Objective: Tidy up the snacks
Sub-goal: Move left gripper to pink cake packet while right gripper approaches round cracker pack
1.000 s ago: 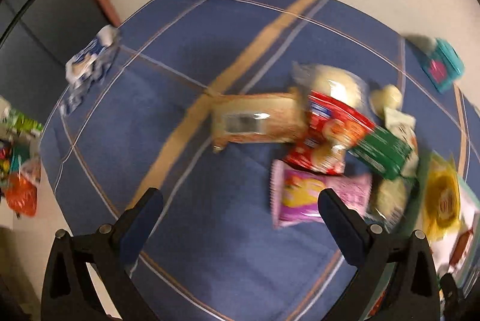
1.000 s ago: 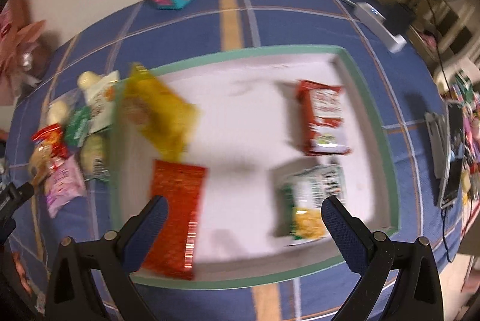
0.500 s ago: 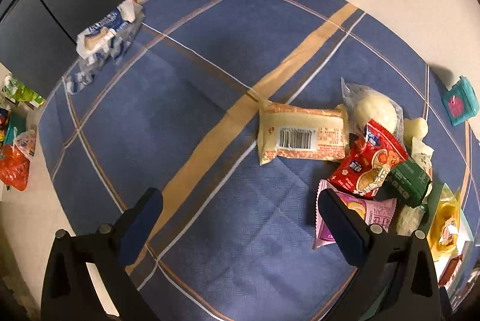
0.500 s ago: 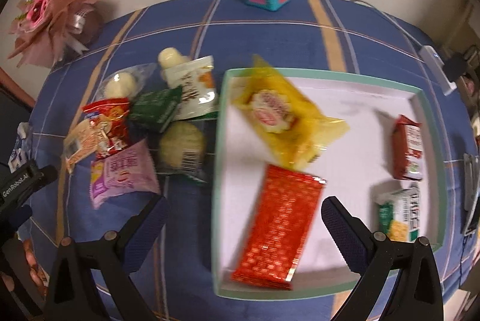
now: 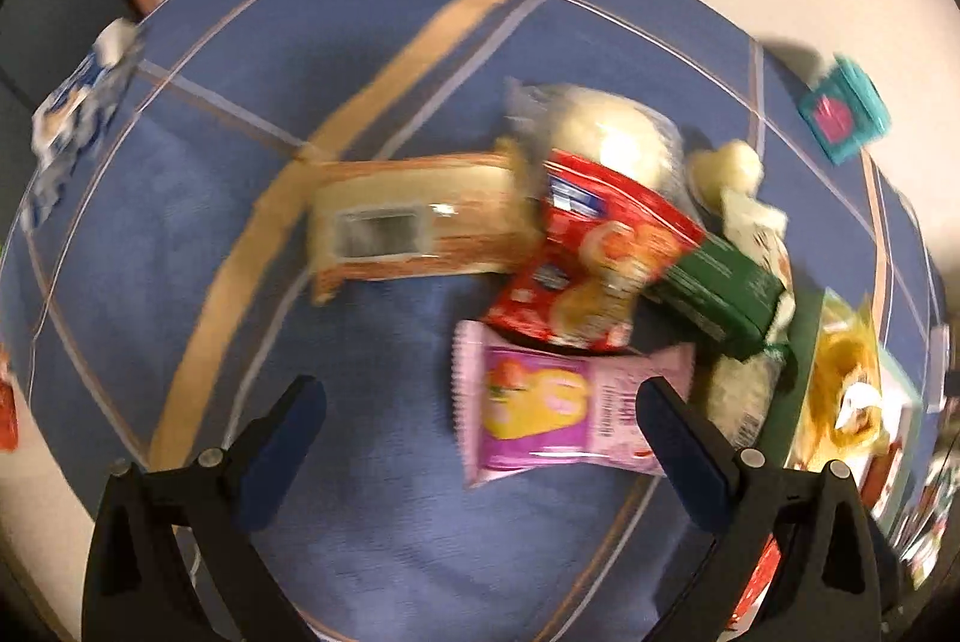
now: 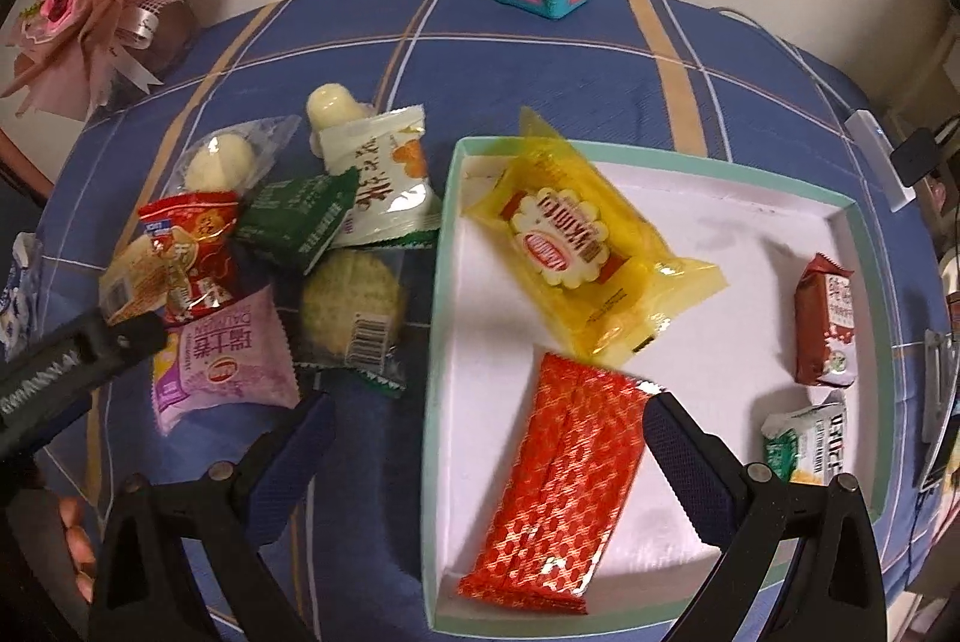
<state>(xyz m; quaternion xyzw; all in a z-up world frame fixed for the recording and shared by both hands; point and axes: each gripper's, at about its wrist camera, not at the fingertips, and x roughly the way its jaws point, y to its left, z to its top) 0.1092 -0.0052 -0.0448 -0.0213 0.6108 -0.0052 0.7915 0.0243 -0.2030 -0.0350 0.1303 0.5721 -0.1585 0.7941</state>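
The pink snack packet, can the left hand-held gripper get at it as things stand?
Probably yes. The left hand-held gripper is open, and the pink snack packet lies flat on the blue cloth right ahead of its fingers. Only the red packet overlaps its far edge; the near side looks free.

Left tool (image 5: 480, 420) now closer to pink packet (image 5: 561, 411) — apparently lower; right tool (image 6: 486, 432) shifted slightly.
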